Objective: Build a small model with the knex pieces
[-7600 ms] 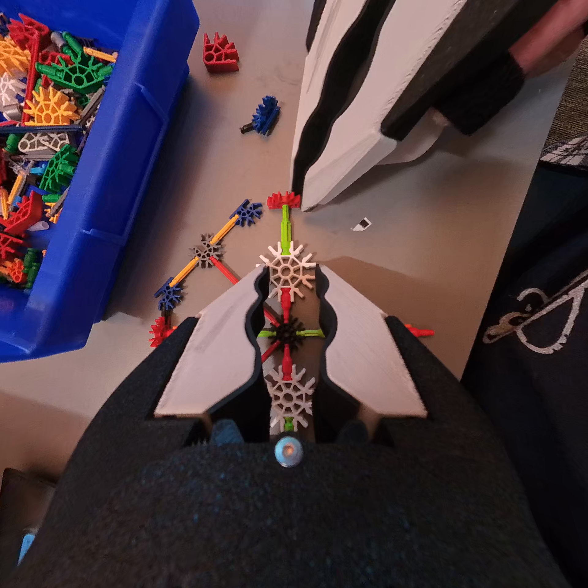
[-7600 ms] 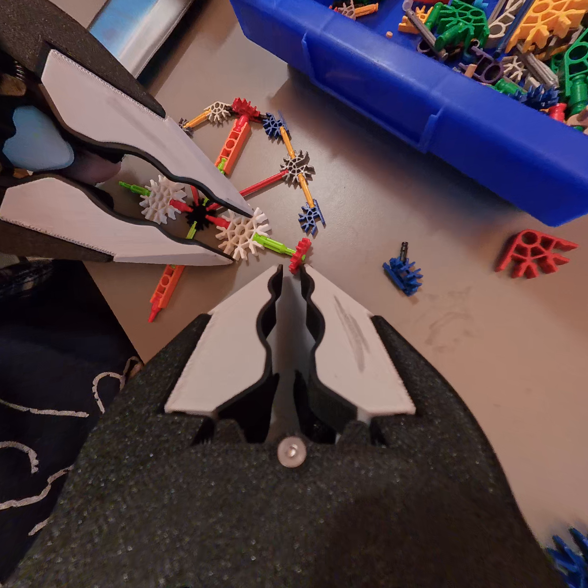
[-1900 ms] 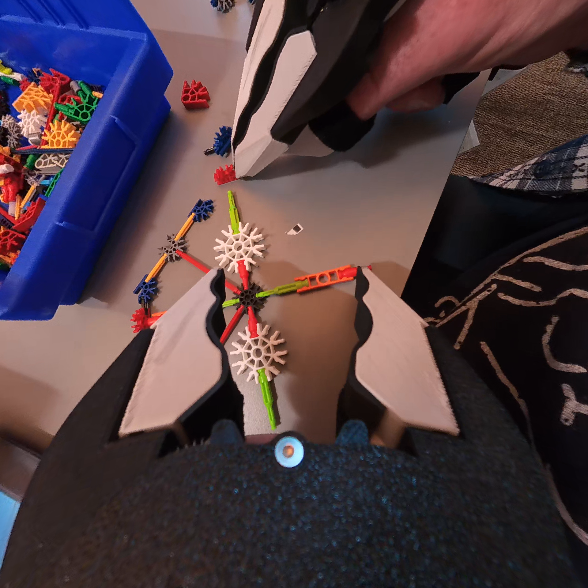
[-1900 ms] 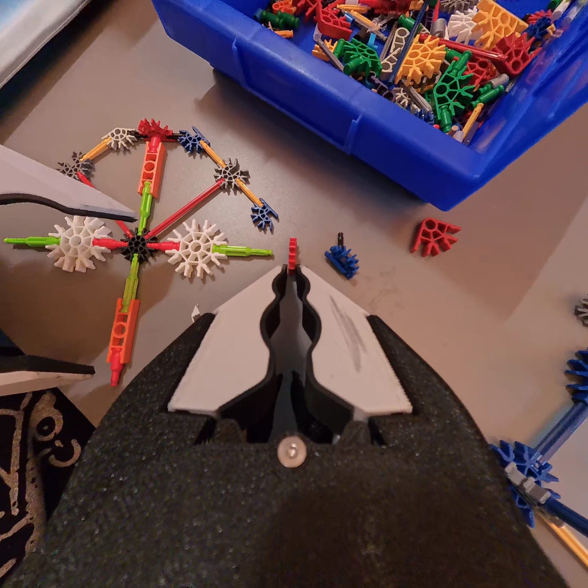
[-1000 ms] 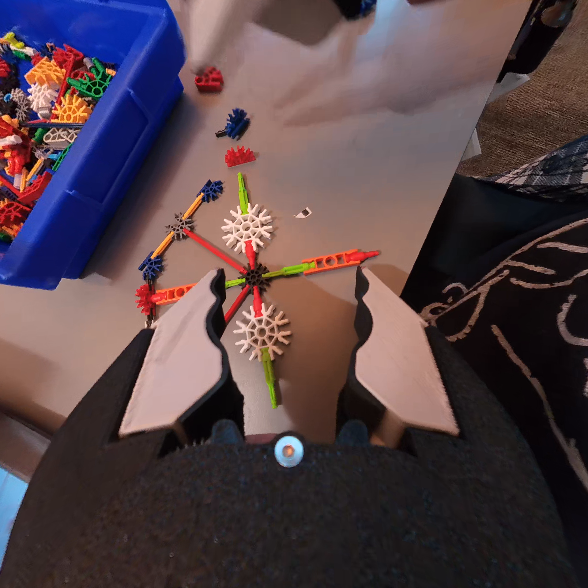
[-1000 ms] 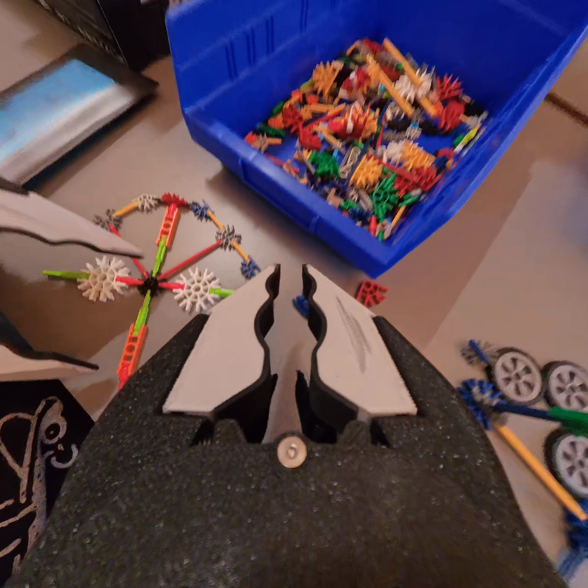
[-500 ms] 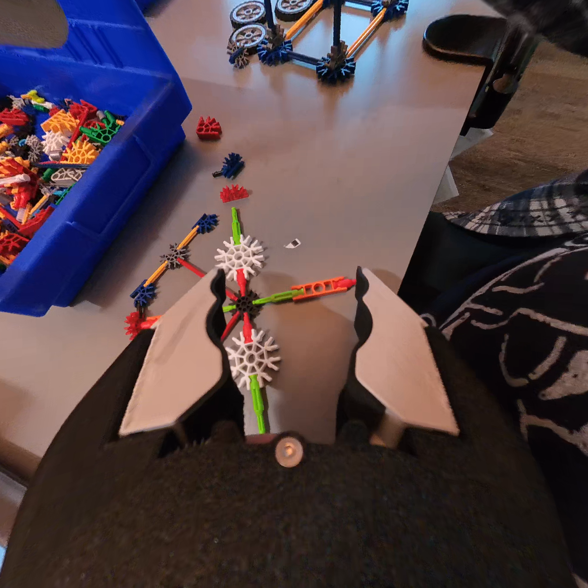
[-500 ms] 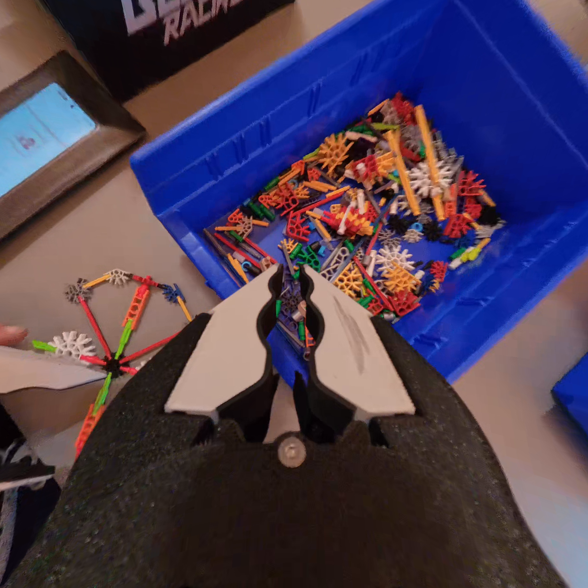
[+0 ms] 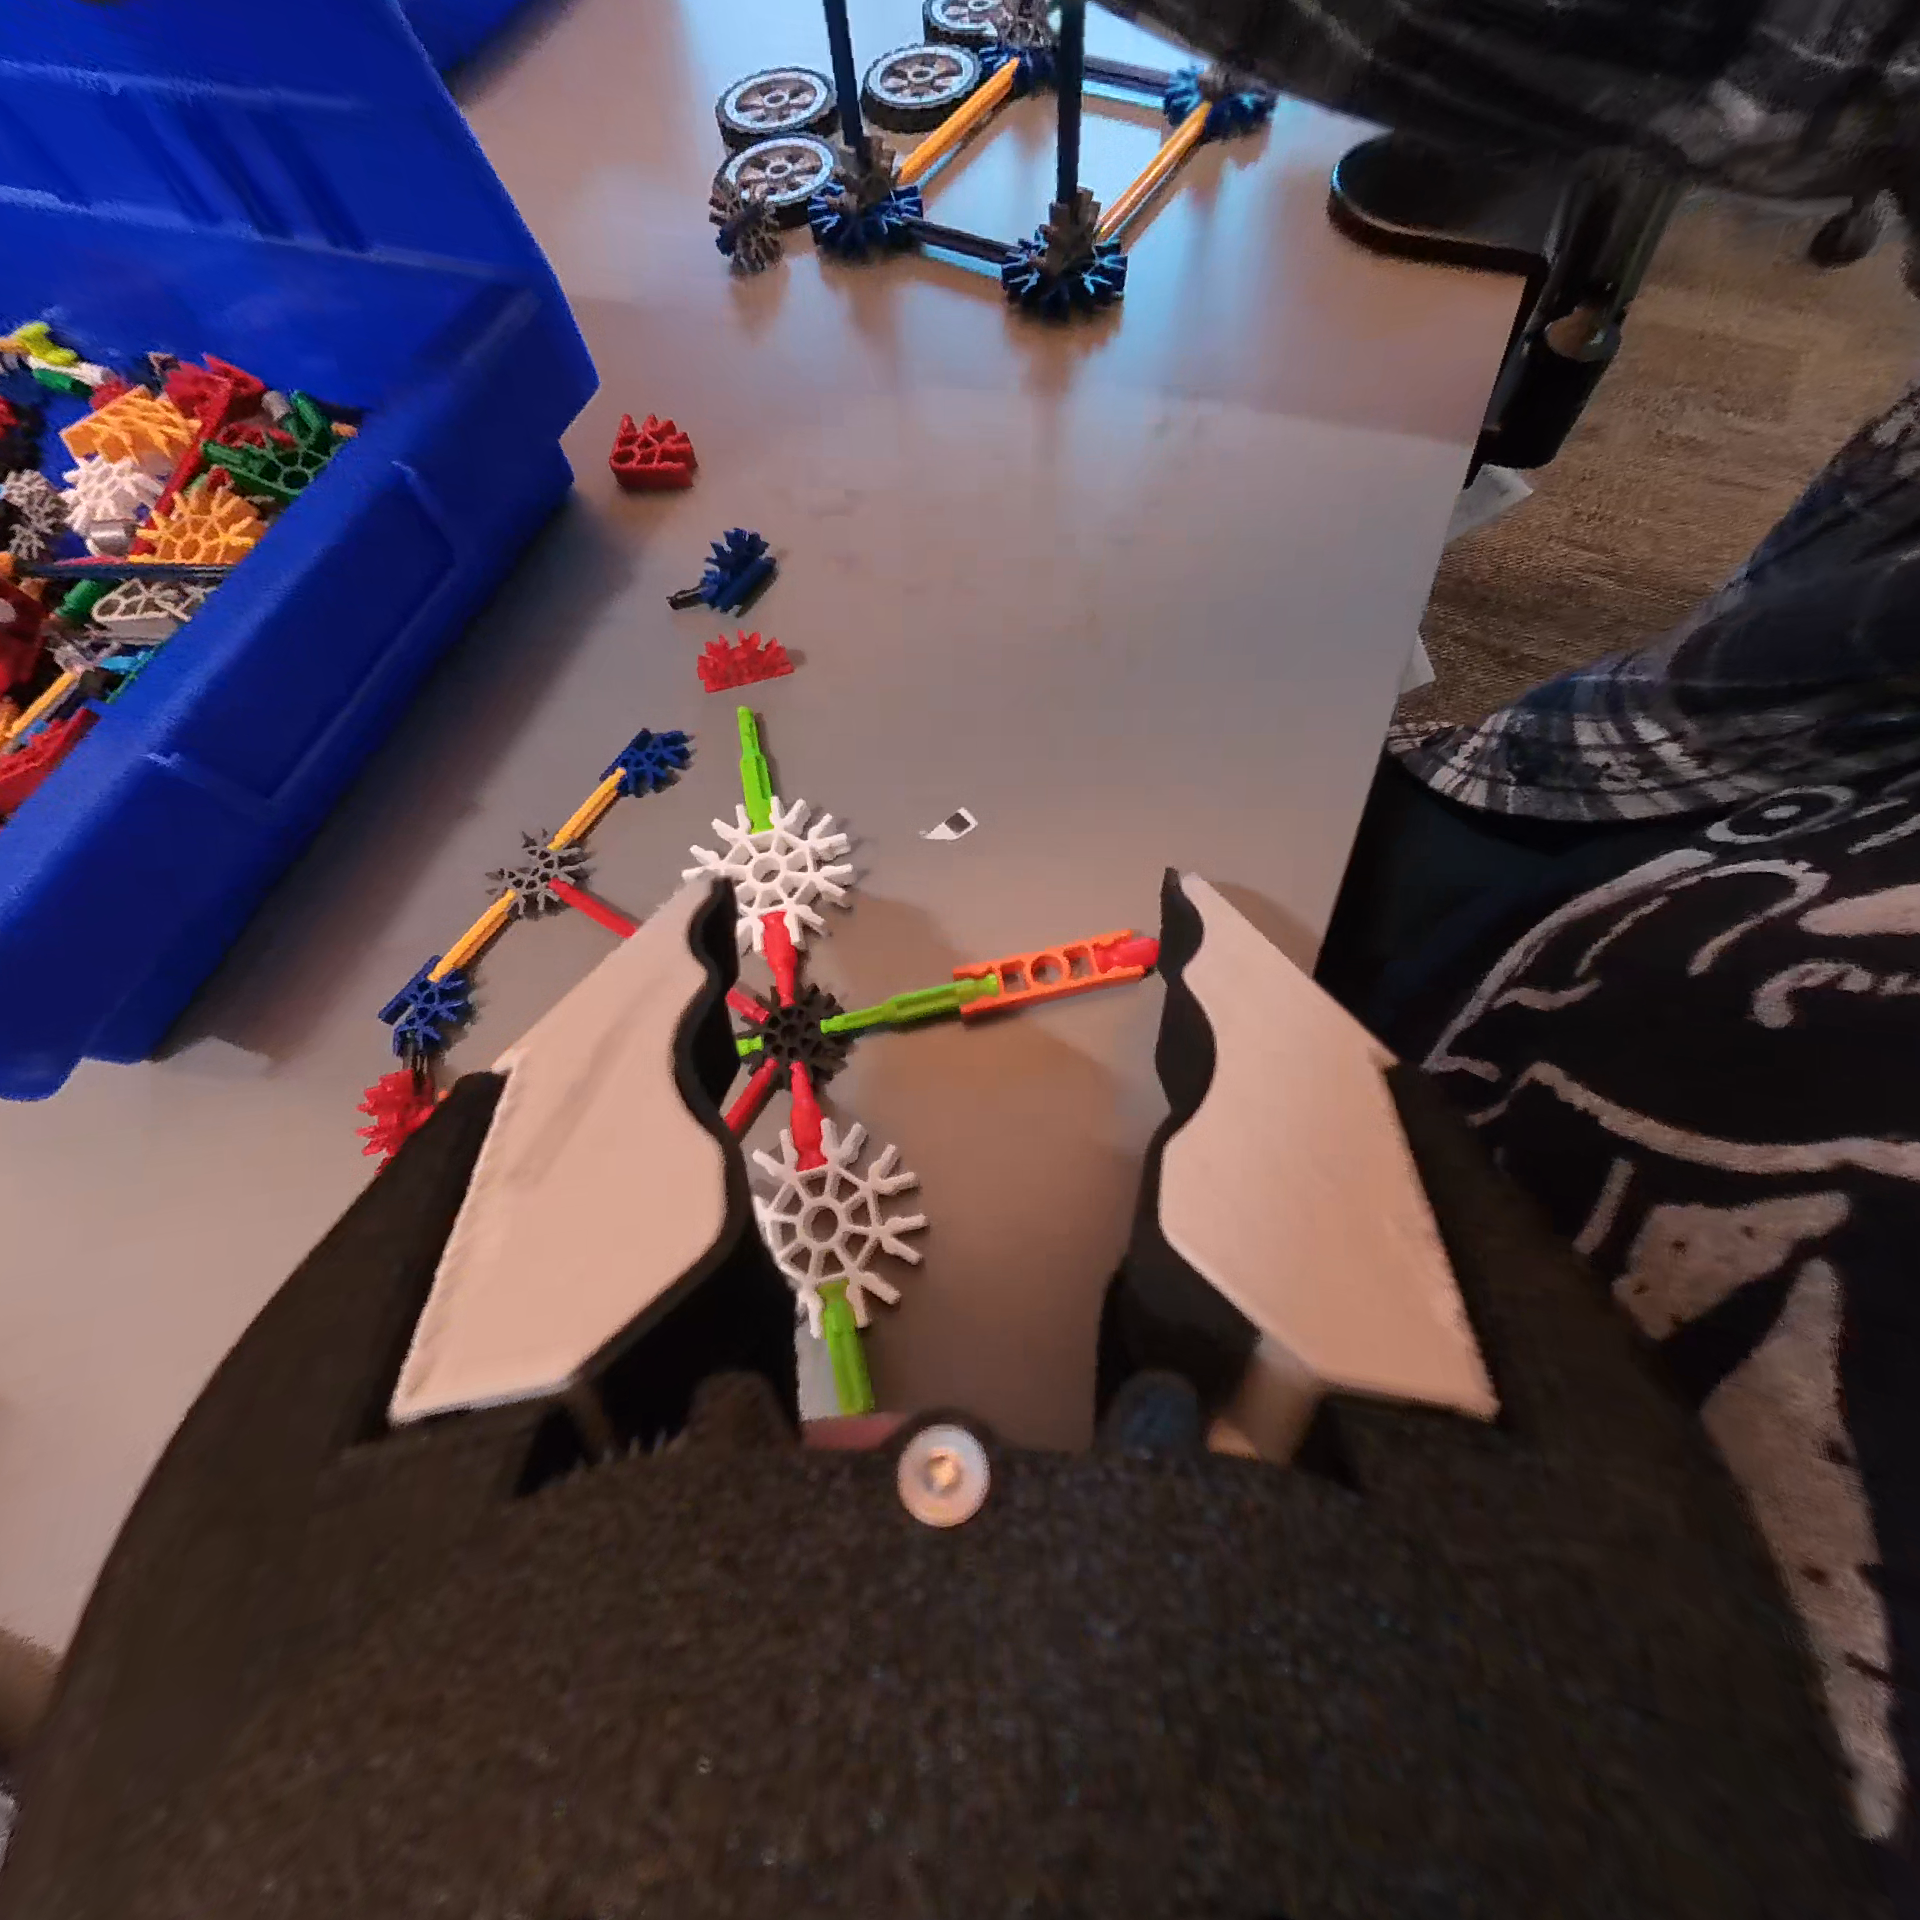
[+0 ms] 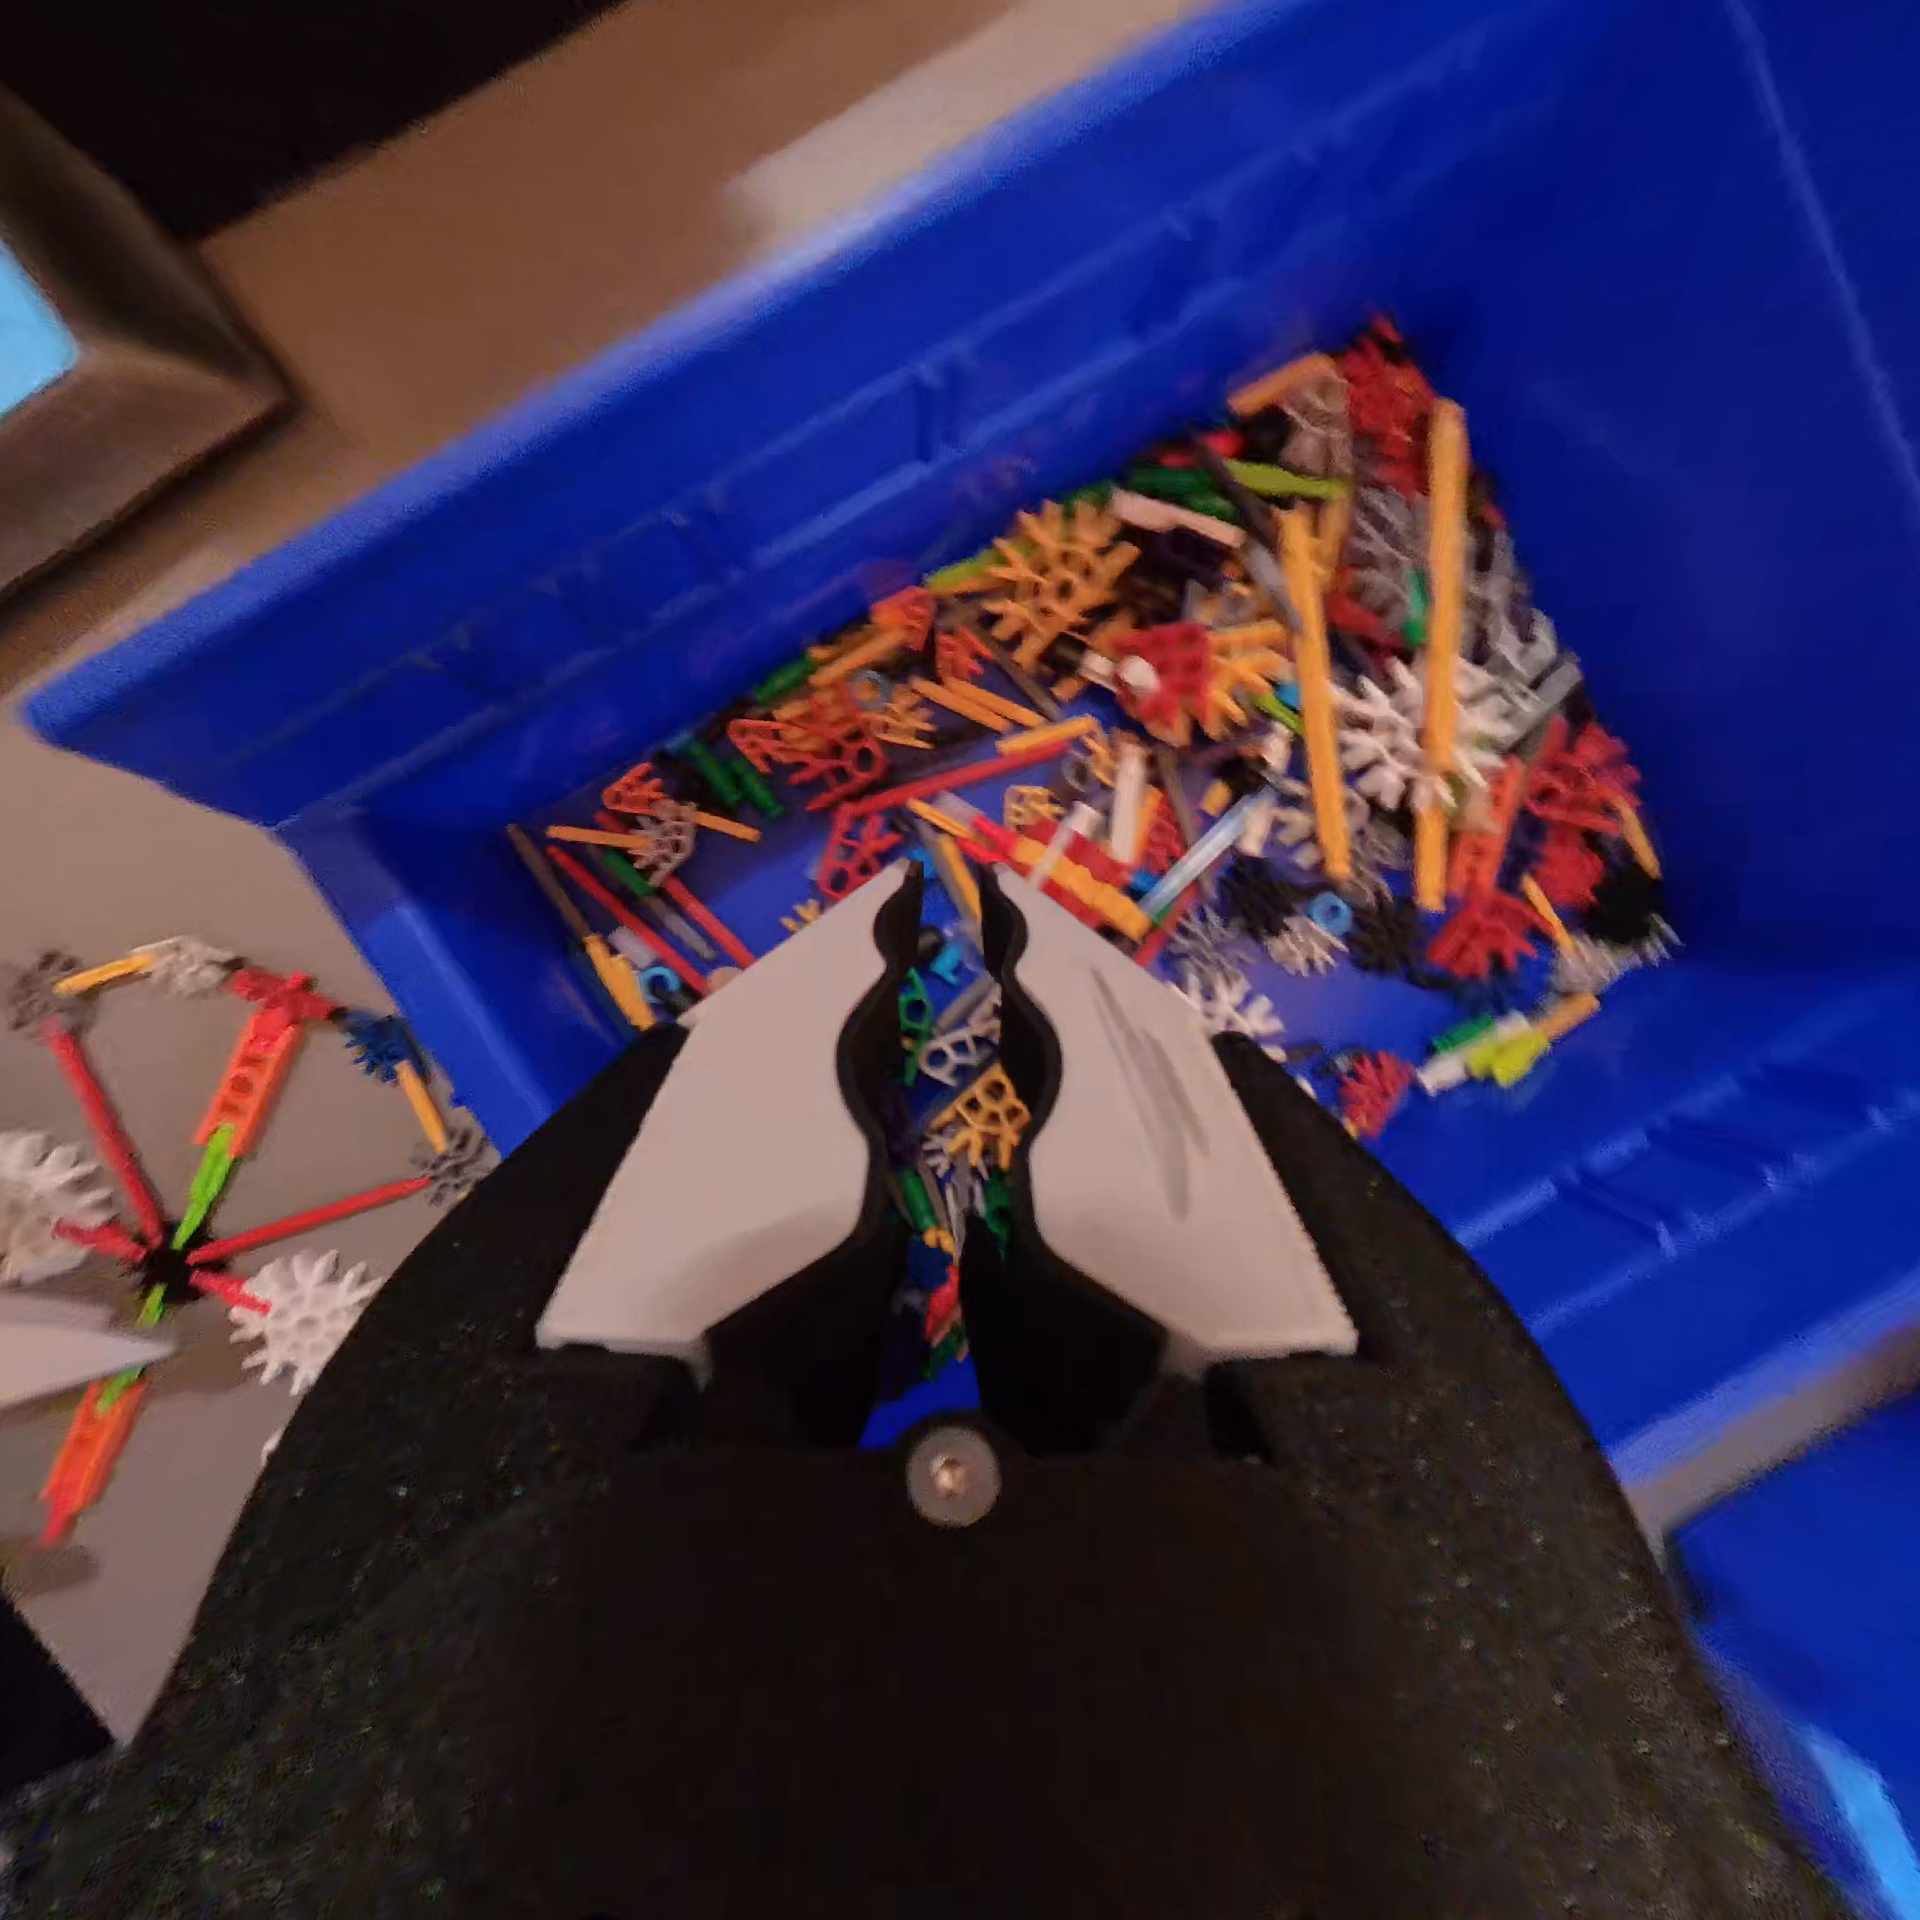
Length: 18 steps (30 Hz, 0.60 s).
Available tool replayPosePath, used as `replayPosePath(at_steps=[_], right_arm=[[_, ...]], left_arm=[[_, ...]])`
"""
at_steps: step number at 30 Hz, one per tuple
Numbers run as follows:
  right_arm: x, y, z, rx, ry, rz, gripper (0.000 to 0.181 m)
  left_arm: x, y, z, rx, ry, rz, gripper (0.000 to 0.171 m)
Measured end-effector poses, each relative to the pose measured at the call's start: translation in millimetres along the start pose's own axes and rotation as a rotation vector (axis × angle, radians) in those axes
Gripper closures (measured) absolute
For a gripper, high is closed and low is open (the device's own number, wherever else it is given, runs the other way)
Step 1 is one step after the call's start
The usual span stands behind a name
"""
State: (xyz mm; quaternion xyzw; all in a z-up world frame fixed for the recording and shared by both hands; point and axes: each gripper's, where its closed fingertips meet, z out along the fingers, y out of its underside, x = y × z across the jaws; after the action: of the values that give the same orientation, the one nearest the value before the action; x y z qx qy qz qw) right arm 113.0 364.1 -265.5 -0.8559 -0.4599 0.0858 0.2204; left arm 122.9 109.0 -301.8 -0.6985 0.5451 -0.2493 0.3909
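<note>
- A grey table [image 9: 1143, 520] carries a blue bin [image 10: 727, 499] holding a heap of mixed rods and connectors [image 10: 1247, 727].
- Beside the bin lies a flat spoked build [image 9: 795, 1029]: a black hub, two white snowflake connectors [image 9: 774, 868] and an orange piece [image 9: 1049, 971] pointing toward the table edge.
- Three loose pieces lie in a line beyond it: a red connector [image 9: 743, 662], a blue connector [image 9: 732, 571] and a red block [image 9: 651, 454].
- A wheeled frame [image 9: 966, 208] stands at the far end.
- A person's dark printed garment [image 9: 1714, 1039] shows at the table's edge.
</note>
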Motion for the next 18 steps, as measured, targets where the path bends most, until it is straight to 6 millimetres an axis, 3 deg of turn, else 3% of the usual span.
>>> replayPosePath(at_steps=[3,12,18], right_arm=[[-14,-7,11,-0.011,-0.097,-0.081,0.171],[-2,-9,55,-0.091,-0.085,-0.11,0.176],[5,-4,65,-0.126,-0.057,-0.119,0.18]], left_arm=[[0,-1,0,0.006,0.008,-0.013,0.092],[-1,-2,-2,0.027,0.034,-0.058,0.092],[0,-2,-2,0.029,0.044,-0.07,0.092]])
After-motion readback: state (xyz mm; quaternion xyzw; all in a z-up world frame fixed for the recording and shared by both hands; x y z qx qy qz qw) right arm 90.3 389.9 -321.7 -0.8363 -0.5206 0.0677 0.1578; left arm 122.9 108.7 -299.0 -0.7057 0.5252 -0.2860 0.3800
